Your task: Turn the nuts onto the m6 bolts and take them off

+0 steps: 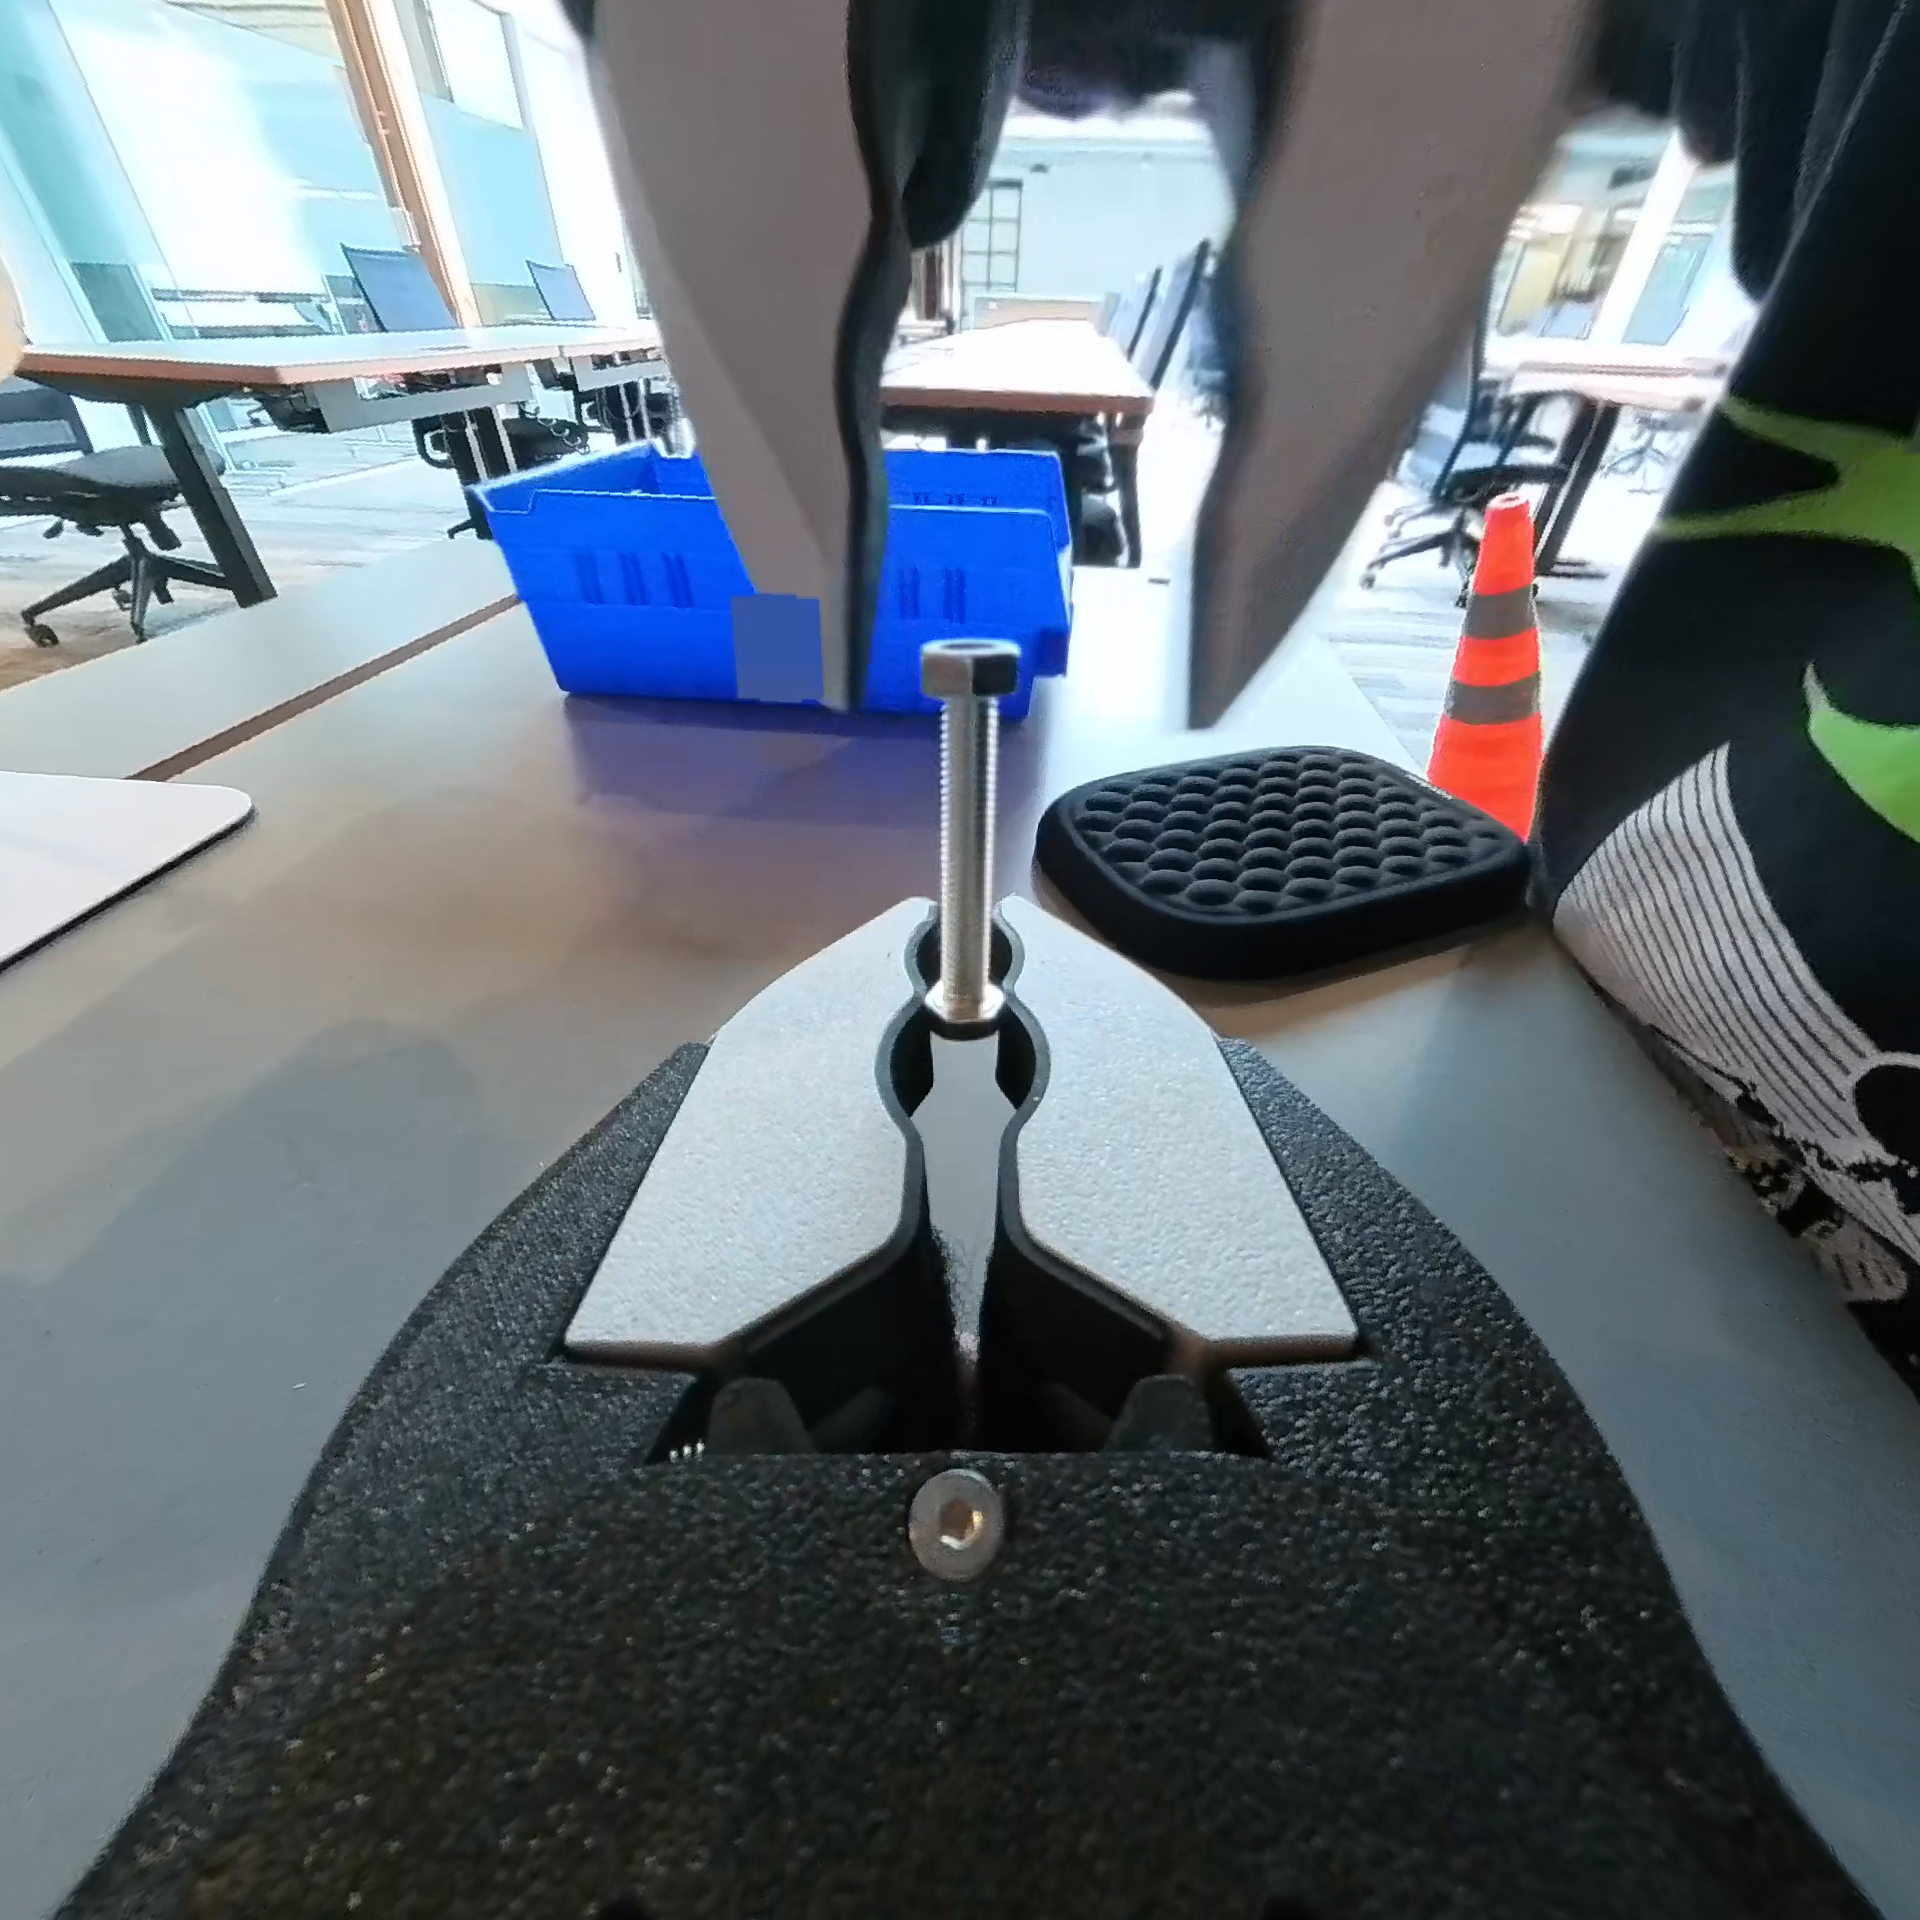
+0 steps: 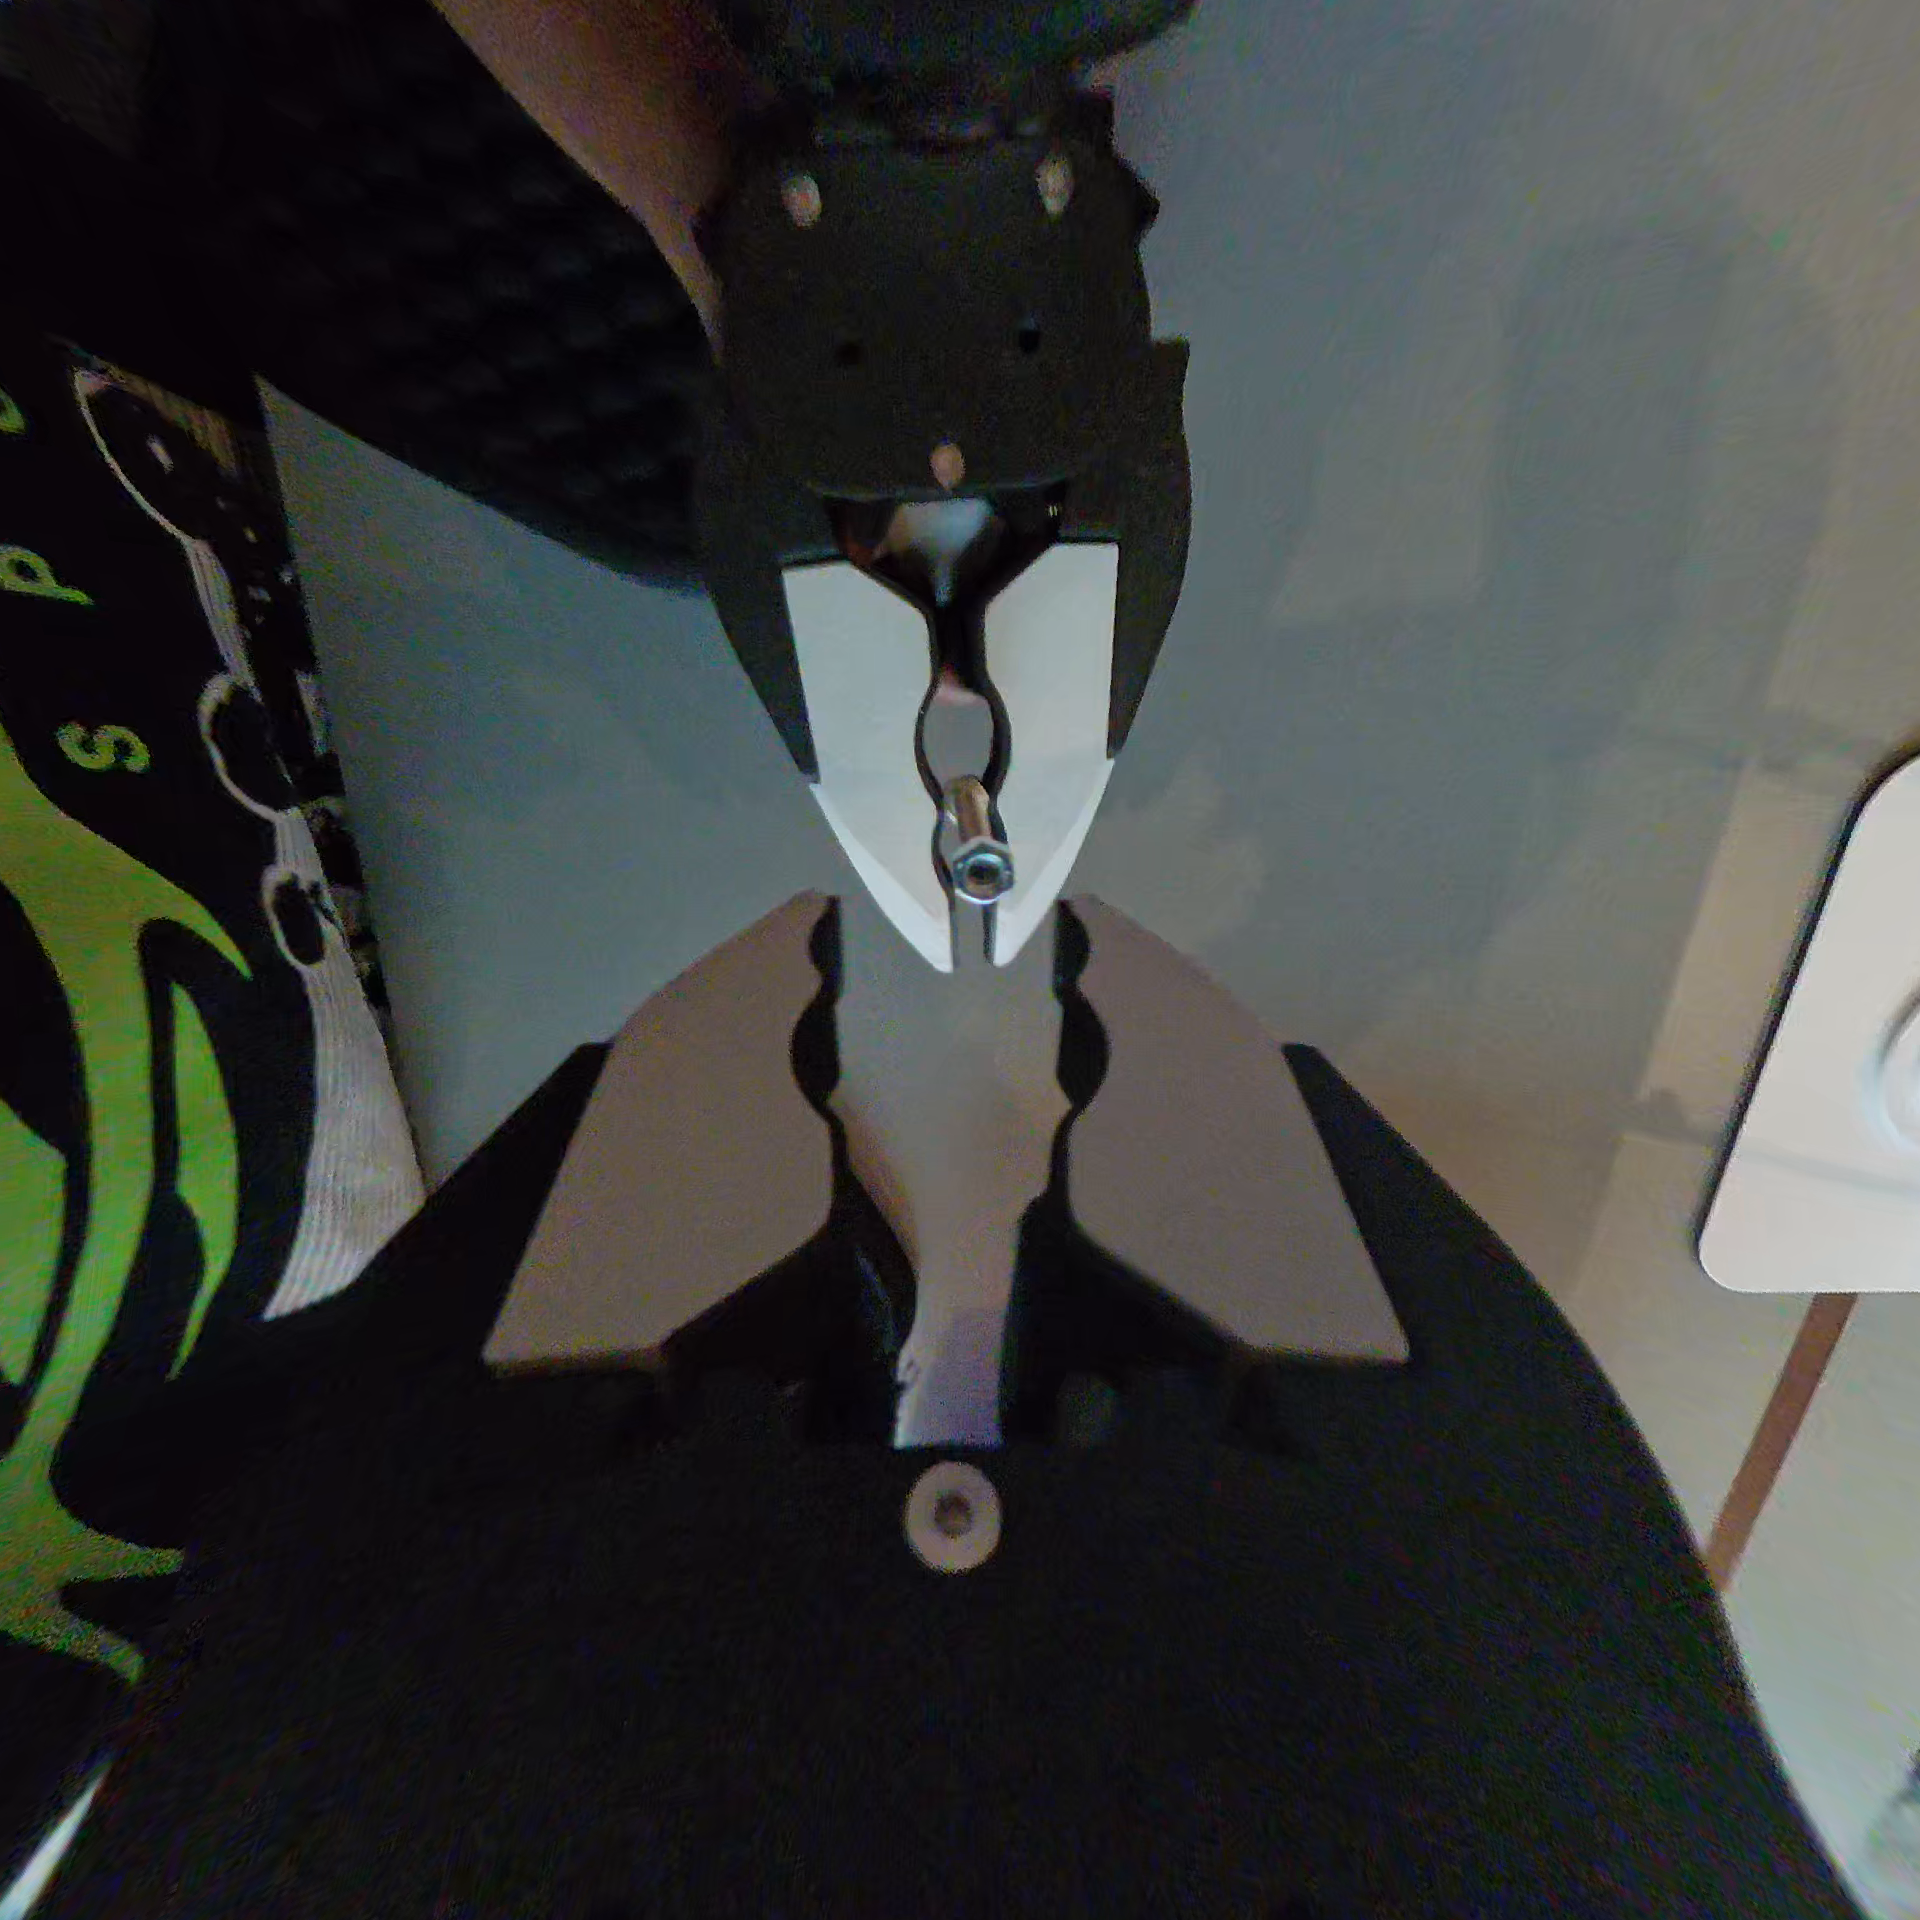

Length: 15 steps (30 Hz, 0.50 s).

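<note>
Steel bolt point(image 1: 968, 821) stands upright, clamped near its head by the left gripper point(image 1: 964, 935), with the nut point(image 1: 969, 667) sitting at its top end. The right gripper point(image 2: 951, 940) hangs above it, fingers point(image 1: 1288, 582) spread wide and empty. Centre both pads on opposite flats of the nut before closing, then twist without tilting the bolt.

blue bin point(image 1: 644, 582) partly hidden by blurred right tongs point(image 1: 1023, 686).
</note>
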### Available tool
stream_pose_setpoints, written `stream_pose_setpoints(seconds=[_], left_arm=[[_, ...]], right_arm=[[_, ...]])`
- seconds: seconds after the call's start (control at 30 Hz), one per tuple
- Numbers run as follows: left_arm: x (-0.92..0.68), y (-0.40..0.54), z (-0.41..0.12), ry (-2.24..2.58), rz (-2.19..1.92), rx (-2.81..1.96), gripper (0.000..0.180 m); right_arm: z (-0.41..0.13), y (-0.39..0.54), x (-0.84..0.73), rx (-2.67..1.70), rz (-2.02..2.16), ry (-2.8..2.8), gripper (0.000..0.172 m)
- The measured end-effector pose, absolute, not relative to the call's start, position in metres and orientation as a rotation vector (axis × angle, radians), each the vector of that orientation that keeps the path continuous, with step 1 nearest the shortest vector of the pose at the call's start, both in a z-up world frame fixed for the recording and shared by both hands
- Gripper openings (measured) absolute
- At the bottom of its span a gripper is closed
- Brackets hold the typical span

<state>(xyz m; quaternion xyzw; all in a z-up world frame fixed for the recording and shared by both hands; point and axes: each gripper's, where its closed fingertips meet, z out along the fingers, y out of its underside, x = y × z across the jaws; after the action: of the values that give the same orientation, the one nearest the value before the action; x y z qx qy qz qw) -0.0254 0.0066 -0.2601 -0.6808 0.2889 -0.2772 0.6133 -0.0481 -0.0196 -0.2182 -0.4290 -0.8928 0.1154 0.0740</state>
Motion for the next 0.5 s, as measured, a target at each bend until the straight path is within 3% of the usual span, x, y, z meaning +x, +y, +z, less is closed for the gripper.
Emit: stream_pose_setpoints(seconds=[0.13,0.23,0.5], left_arm=[[-0.027,0.005,-0.257,0.663,-0.662,-1.543,0.007],[-0.024,0.002,-0.254,0.682,-0.683,-1.513,0.007],[-0.008,-0.005,-0.238,0.697,-0.727,-1.409,0.007]], right_arm=[[-0.193,-0.036,-0.057,-1.244,0.648,-2.523,0.063],[-0.172,-0.044,-0.06,-1.074,0.895,-2.348,0.072],[-0.177,-0.03,-0.047,-0.746,1.29,-1.9,0.079]])
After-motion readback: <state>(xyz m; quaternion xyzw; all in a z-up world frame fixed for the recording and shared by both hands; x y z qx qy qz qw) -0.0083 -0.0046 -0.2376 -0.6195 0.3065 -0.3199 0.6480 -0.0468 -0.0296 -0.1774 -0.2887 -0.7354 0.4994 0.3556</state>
